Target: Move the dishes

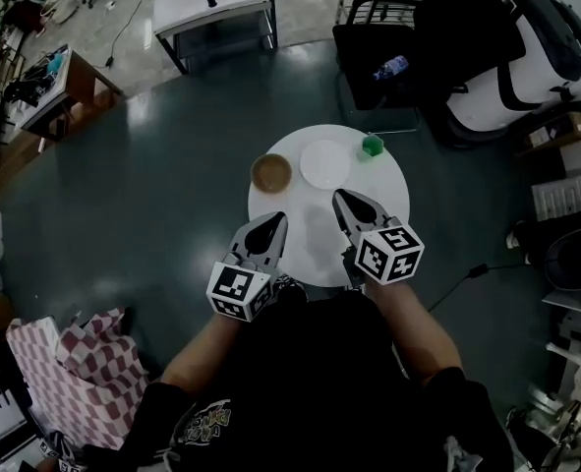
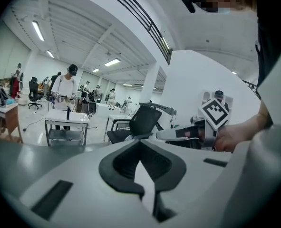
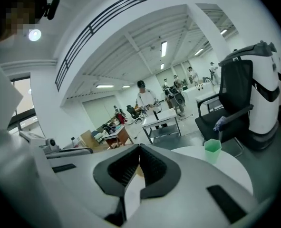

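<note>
Two dishes: brown bowl [image 1: 271, 172], seemingly shallow white plate [image 1: 324, 163]; left tool [image 1: 278, 218], right tool [image 1: 337, 196] both pressed together.

One brown bowl [image 1: 270, 172], one white plate [image 1: 324, 163] and one green cup [image 1: 373, 146] are sitting on one round table [image 1: 388, 197]: bowl ahead of the left gripper [image 1: 274, 221], plate ahead of the right gripper [image 1: 340, 198], cup farther right.

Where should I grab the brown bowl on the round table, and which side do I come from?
Probably the rim of the bowl, on the side nearest you. It stands upright and open, so one jaw fits inside, one outside. Come down from the near left with the left gripper, opened first; the plate lies close on its right.
</note>
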A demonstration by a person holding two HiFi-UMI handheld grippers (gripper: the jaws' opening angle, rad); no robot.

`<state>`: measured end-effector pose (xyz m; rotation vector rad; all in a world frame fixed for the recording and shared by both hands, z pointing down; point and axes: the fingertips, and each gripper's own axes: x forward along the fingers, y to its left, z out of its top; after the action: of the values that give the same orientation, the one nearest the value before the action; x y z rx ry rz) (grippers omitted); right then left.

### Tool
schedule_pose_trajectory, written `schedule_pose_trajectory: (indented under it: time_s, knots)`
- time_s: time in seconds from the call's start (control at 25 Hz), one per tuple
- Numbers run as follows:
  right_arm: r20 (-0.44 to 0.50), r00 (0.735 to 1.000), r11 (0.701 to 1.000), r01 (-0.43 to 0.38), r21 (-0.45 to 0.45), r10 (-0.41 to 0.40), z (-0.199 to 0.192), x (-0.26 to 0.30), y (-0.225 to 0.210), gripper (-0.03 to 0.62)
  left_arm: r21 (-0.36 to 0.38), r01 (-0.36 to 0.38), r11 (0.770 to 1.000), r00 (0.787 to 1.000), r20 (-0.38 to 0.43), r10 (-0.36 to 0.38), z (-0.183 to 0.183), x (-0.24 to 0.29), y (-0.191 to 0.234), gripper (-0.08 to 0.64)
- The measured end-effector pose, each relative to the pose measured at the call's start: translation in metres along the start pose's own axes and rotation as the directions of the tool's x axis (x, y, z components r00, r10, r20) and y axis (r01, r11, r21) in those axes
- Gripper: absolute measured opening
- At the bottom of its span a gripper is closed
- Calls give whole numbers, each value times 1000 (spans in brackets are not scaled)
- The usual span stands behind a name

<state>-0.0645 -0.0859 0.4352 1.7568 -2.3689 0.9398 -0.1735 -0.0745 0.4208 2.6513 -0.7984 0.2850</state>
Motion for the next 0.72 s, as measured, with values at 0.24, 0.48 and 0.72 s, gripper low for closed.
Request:
schedule_pose_trajectory:
  time_s: [0.24, 0.48, 0.72]
  knots:
    - [-19, 996, 987, -94, -133, 92, 3, -51, 5, 23, -19, -27, 999, 1000, -9, 26, 1, 10, -52, 5]
    - [-36, 986, 972, -166, -164, 162, 2, -92, -6, 23, -43, -85, 995, 996, -4, 85, -3, 16, -98, 5]
    - [-47, 973, 959, -229, -166, 224, -1, -132, -12, 23, -62, -113, 992, 994, -6, 113, -11, 15, -143, 5]
